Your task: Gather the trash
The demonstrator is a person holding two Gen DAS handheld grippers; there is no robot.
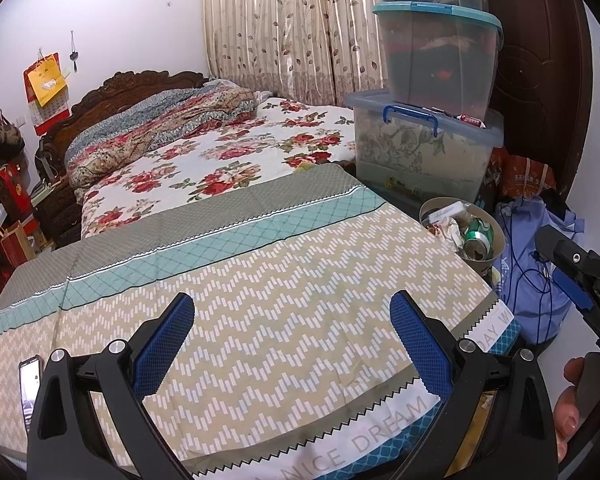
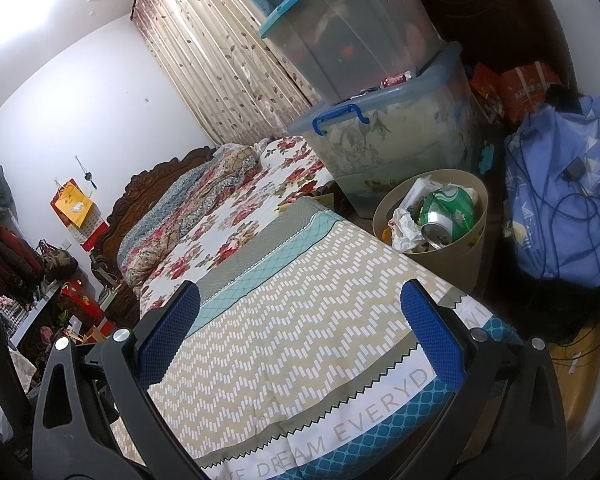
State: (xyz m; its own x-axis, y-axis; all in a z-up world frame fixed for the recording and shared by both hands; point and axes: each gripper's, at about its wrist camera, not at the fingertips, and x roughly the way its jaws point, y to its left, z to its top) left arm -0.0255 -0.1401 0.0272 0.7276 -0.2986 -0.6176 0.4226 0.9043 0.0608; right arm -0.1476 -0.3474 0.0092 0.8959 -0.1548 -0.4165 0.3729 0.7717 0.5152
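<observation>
Both grippers hung over the foot of the bed (image 1: 284,280), jaws spread wide and holding nothing: the left gripper (image 1: 292,344) over the zigzag-patterned cover, the right gripper (image 2: 300,340) further toward the cover's right-hand corner. What trash could be seen already sat in the waste bin (image 2: 466,252) on the floor just beside that corner of the bed: a green can (image 2: 444,212) lying tilted with its open end toward the cameras, beside crumpled white wrapping (image 2: 404,228). From both pairs of jaws the bin lay ahead and to the right, and the right gripper appeared the nearer, so any next reach toward it would likely fall to that hand. No loose trash showed on the cover itself.
</observation>
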